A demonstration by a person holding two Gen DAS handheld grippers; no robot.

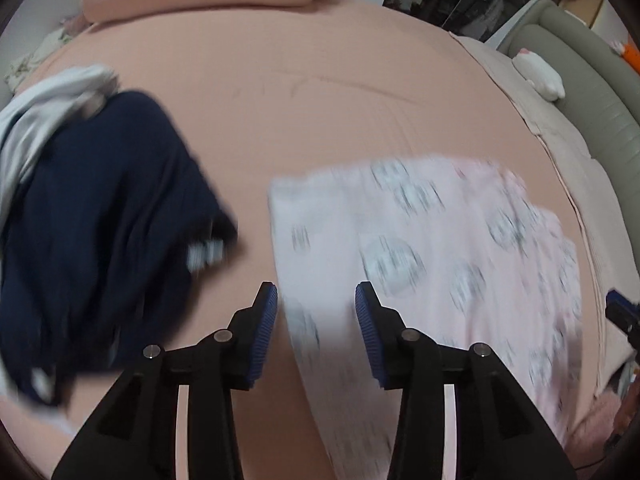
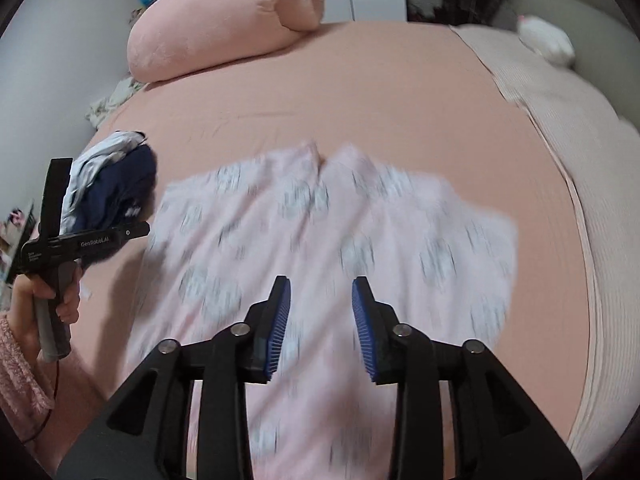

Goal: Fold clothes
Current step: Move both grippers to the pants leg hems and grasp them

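Right tool [image 2: 321,308]: nearest your lens; blue pads parted, nothing between them, poised over the pink printed garment [image 2: 320,240].
Left tool [image 1: 316,312]: parted too, empty, over that garment's left edge.
Pink printed garment: spread flat on the bed [image 2: 360,92], blurred; how many layers it lies in, you cannot tell.
Handling: judged thin, light, limp; likely to sag and slide. Pinch hems or corners, not mid-panel.
Navy garment [image 1: 100,208]: crumpled with grey-white cloth [image 1: 48,100], left of the pink one.
Right view only: your hand [image 2: 44,304] on the left tool's handle, rolled pink pillow [image 2: 224,20].
Left view only: navy heap in full.
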